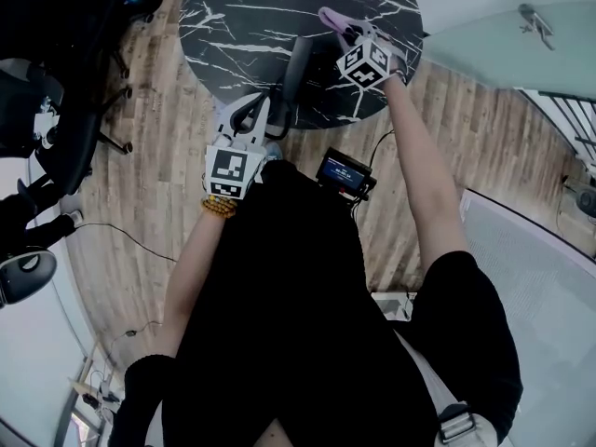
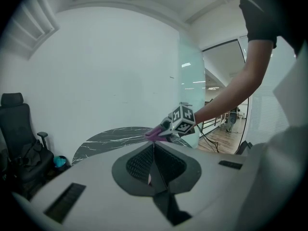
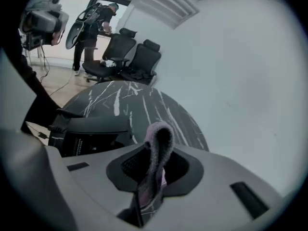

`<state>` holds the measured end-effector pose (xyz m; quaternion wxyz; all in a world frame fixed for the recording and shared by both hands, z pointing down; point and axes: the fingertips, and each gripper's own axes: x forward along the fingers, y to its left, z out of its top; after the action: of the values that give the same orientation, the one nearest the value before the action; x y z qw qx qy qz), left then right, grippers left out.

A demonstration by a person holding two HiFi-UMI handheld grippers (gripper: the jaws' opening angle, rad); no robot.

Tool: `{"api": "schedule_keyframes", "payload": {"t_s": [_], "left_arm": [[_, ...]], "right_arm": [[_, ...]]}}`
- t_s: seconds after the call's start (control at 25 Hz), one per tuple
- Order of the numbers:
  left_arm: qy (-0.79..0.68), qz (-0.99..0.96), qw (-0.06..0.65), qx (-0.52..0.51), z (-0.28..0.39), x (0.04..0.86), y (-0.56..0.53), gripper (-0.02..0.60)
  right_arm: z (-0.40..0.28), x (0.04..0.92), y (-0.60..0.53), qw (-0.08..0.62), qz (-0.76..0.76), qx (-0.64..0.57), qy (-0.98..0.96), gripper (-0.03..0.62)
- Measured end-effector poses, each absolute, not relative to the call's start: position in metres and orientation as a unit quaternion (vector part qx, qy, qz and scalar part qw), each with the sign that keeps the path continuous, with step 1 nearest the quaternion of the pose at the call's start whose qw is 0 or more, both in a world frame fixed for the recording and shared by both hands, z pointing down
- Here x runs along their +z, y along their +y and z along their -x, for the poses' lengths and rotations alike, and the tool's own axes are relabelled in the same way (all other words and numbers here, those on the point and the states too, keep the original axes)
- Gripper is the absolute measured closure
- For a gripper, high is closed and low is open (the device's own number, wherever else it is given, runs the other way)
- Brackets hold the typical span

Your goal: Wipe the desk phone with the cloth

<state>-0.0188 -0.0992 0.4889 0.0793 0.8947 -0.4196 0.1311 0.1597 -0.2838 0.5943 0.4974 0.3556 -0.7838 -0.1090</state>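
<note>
Plainly, the right tongs point(image 1: 346, 33) pinch a pink cloth point(image 3: 155, 158), holding it over the right part of the round black marbled bench point(image 1: 242, 17). The dark desk phone point(image 1: 298, 68) stands by the bench's near edge, left of the cloth. The left tongs point(image 1: 250, 112), pressed together with nothing between them, are just beside its near left side.

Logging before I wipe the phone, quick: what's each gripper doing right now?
The left gripper: tongs closed, nothing clearly held.
The right gripper: tongs closed on the pink cloth.
</note>
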Motion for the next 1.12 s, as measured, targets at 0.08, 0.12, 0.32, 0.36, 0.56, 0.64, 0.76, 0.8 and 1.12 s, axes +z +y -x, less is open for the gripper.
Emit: {"api": "schedule_keyframes", "payload": {"t_s": [0.08,0.12,0.32,0.36,0.56,0.64,0.76,0.8,1.12], "left_arm": [[-0.418,-0.895,0.08,0.133,0.019,0.49,-0.099,0.563],[-0.417,-0.895,0.08,0.134,0.018,0.49,-0.098,0.563],[-0.411,-0.898,0.081,0.138,0.016,0.493,-0.096,0.563],[-0.409,-0.898,0.081,0.139,0.015,0.493,-0.095,0.563],[-0.404,-0.901,0.076,0.14,0.011,0.492,-0.094,0.563],[-0.405,-0.9,0.076,0.141,0.012,0.493,-0.094,0.563],[-0.406,-0.9,0.076,0.142,0.014,0.494,-0.093,0.563],[-0.406,-0.899,0.076,0.143,0.014,0.494,-0.093,0.563],[-0.409,-0.898,0.075,0.143,0.016,0.493,-0.094,0.563]], "right_arm": [[-0.155,0.628,-0.263,0.518,-0.325,-0.074,-0.788,0.522],[-0.153,0.642,-0.254,0.521,-0.319,-0.053,-0.79,0.522],[-0.154,0.654,-0.247,0.482,-0.37,-0.003,-0.794,0.522],[-0.153,0.654,-0.247,0.481,-0.372,-0.005,-0.794,0.522],[-0.152,0.654,-0.245,0.495,-0.386,-0.044,-0.777,0.523],[-0.151,0.653,-0.245,0.502,-0.394,-0.065,-0.768,0.523],[-0.151,0.653,-0.244,0.505,-0.408,-0.085,-0.756,0.523],[-0.151,0.653,-0.244,0.503,-0.413,-0.088,-0.754,0.523],[-0.15,0.651,-0.243,0.511,-0.433,-0.139,-0.729,0.524]]}}
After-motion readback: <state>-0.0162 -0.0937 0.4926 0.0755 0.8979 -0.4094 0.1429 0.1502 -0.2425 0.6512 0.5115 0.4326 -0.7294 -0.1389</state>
